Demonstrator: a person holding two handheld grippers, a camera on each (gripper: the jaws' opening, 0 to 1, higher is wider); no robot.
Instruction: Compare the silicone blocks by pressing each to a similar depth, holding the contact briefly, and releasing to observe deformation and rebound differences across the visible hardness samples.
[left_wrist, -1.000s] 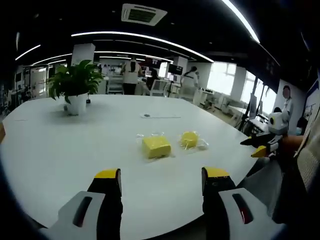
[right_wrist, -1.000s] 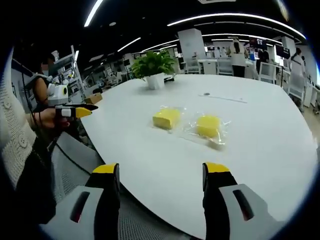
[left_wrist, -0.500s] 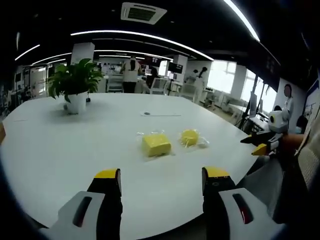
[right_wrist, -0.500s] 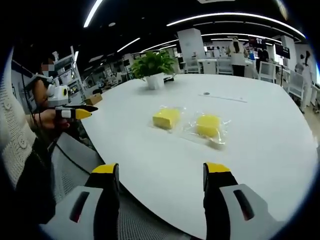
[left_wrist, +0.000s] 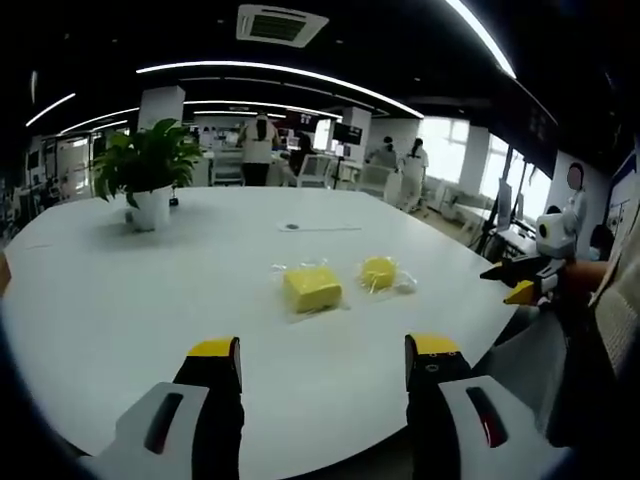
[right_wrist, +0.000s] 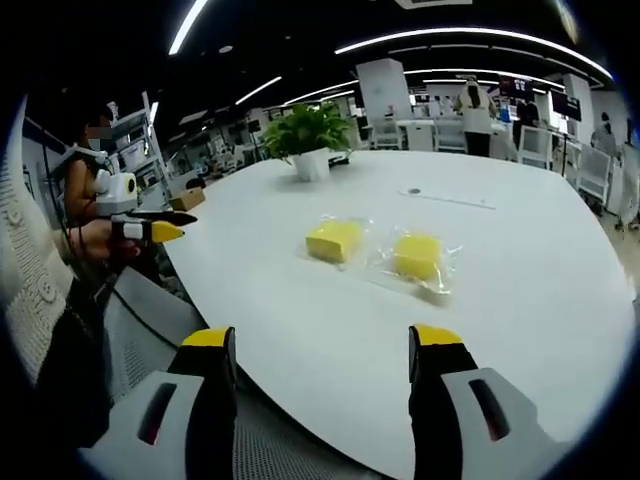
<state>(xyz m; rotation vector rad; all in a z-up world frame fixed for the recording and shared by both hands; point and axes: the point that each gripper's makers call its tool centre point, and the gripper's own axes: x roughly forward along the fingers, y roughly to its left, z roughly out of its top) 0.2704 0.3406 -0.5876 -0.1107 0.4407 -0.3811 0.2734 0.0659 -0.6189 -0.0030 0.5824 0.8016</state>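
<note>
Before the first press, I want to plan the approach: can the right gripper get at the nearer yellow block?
Probably yes. The right gripper is open, and only bare white table lies between it and the yellow block.

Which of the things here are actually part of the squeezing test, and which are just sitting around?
Part of the job:
- two yellow blocks in clear wrappers
- left gripper, open
- right gripper, open

Just sitting around:
- potted plant
- white table, which the blocks lie on
- thin strip far across the table
</note>
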